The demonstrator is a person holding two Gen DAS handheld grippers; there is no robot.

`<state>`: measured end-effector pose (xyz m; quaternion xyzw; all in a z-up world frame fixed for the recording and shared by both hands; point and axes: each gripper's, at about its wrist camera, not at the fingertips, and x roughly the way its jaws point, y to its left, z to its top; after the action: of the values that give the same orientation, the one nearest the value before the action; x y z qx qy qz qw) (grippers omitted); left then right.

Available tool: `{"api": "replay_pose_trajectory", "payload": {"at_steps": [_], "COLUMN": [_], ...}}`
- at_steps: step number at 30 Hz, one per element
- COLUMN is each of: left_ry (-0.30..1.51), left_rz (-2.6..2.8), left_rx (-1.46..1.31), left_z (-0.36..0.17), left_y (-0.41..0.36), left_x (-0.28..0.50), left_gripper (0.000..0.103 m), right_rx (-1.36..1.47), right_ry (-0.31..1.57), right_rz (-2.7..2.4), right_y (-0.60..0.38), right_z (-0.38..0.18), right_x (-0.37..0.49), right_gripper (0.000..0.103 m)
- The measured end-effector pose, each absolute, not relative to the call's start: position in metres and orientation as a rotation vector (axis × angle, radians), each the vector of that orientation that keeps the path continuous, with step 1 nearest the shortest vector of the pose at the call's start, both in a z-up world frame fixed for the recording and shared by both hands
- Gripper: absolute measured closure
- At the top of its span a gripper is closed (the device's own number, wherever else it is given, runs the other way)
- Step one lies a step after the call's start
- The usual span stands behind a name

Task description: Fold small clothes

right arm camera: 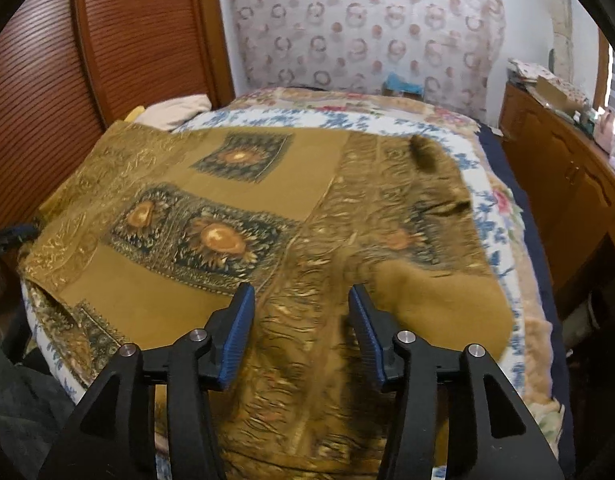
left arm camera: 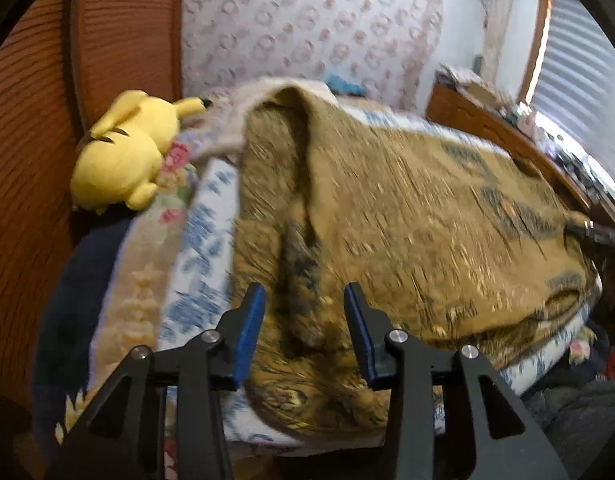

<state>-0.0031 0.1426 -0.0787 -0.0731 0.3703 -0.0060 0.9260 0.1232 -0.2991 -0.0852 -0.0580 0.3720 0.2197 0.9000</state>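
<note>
Two spread hand-held grippers, left [left arm camera: 304, 328] and right [right arm camera: 301, 330], over ochre cloth [right arm camera: 267, 208]; yellow plush [left arm camera: 123, 156] only in left view.

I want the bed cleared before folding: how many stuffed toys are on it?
1: a yellow plush toy lies at the bed's head-end corner beside the ribbed wooden headboard, past the mustard patterned cloth. Others may be hidden under bedding.

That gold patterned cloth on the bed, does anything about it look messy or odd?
Yes. The gold cloth is partly folded and uneven: its right side bunches into ridges, with one corner curled up. Both grippers are open, holding nothing.
</note>
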Motion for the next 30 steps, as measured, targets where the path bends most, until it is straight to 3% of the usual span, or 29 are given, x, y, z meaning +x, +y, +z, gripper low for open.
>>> {"api": "replay_pose_trajectory", "payload": {"at_steps": [10,20,26,30], "left_ry": [0.811,0.816,0.805,0.806], "left_rz": [0.009,0.038,0.068,0.066], "left_rx": [-0.169,-0.159,-0.127,-0.105], "left_z": [-0.092,-0.099,-0.103,-0.103], "left_y": [0.153,0.151,0.152,0.15], "left_x": [0.021,0.03,0.034,0.035], "left_gripper": [0.063,0.059,0.046,0.044], "right_rx": [-0.163,-0.203,-0.202,-0.202], "right_ry": [0.752,0.738,0.737,0.737], "right_rz": [0.444,0.424,0.423,0.424], "right_y": [-0.284,-0.279,-0.279,-0.279], "right_z": [-0.107,-0.111,-0.111,-0.111], "right_x": [0.116,0.114,0.114,0.114], "right_gripper": [0.041,0.039,0.039,0.039]}}
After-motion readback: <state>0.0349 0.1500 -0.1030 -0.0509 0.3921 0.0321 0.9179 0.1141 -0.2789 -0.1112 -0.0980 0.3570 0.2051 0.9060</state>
